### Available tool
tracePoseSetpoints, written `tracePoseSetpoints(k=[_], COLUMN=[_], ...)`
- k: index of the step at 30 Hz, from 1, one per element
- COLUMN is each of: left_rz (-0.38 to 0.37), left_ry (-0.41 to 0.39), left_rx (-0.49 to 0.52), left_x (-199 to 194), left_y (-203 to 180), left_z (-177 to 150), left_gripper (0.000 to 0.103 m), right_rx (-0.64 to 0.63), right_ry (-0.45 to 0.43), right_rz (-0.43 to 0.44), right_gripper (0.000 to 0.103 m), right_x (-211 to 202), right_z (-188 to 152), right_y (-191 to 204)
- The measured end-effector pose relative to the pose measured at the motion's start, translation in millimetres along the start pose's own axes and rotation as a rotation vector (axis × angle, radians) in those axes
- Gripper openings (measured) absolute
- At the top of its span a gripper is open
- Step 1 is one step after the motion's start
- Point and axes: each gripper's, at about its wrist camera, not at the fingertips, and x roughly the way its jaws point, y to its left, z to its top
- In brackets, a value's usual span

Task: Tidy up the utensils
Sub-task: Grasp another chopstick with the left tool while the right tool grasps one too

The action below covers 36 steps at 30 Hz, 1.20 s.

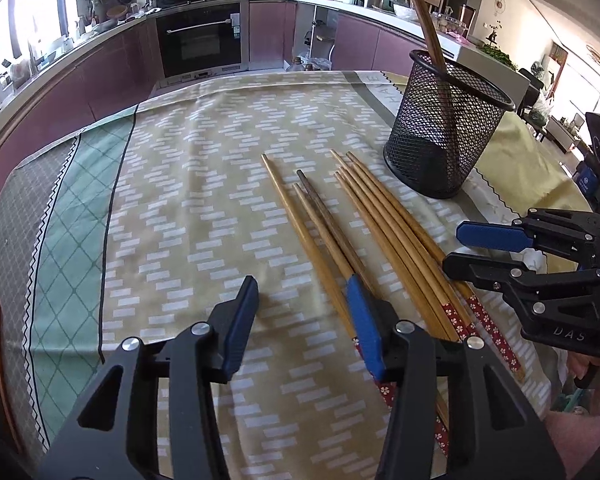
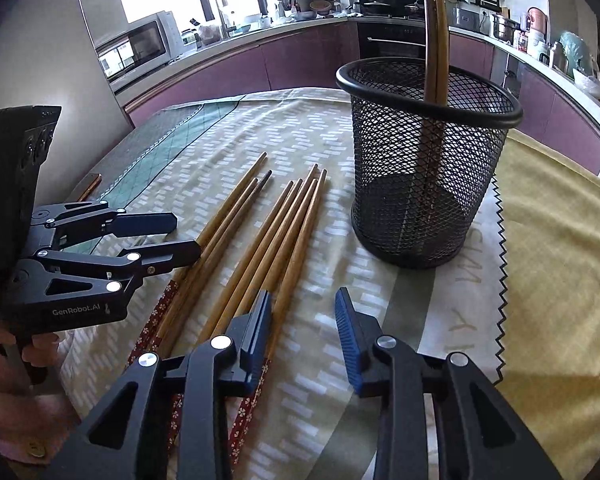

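Observation:
Several wooden chopsticks point(image 1: 380, 216) with red flowered handles lie side by side on the tablecloth; they also show in the right wrist view point(image 2: 268, 232). A black mesh cup point(image 1: 444, 128) stands upright behind them with two chopsticks point(image 2: 434, 40) in it; the cup also shows in the right wrist view point(image 2: 424, 160). My left gripper point(image 1: 304, 304) is open and empty, low over the left chopsticks. My right gripper point(image 2: 304, 312) is open and empty, just right of the chopstick handles. Each gripper shows in the other's view, the right point(image 1: 460, 246) and the left point(image 2: 184, 236).
A patterned tablecloth point(image 1: 188, 200) covers the table, with a yellow cloth point(image 2: 560, 240) at the right under the cup's side. Kitchen counters, an oven and a microwave stand beyond the table's far edge.

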Motion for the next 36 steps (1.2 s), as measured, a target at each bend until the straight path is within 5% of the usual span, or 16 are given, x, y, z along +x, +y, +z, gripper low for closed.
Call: tracePoseSetpoints(k=[14, 26, 36], left_rz=[-0.002, 0.002, -0.031], left_ry=[0.018, 0.01, 0.004], left_rx=[-0.008, -0.044, -0.106], left_x=[15.3, 21.4, 11.1], left_y=[2.5, 1.4, 6.9], left_z=[19.3, 25.4, 18.4], left_gripper=[0.038, 0.012, 0.008], right_rx=[-0.026, 0.035, 0.064], right_ry=[0.004, -0.008, -0.028], right_rz=[-0.056, -0.023, 0.005], right_gripper=[0.024, 0.007, 0.006], right_x=[14.5, 16.3, 3.3], right_z=[13.0, 16.5, 9.5], right_y=[7.3, -4.4, -12.4])
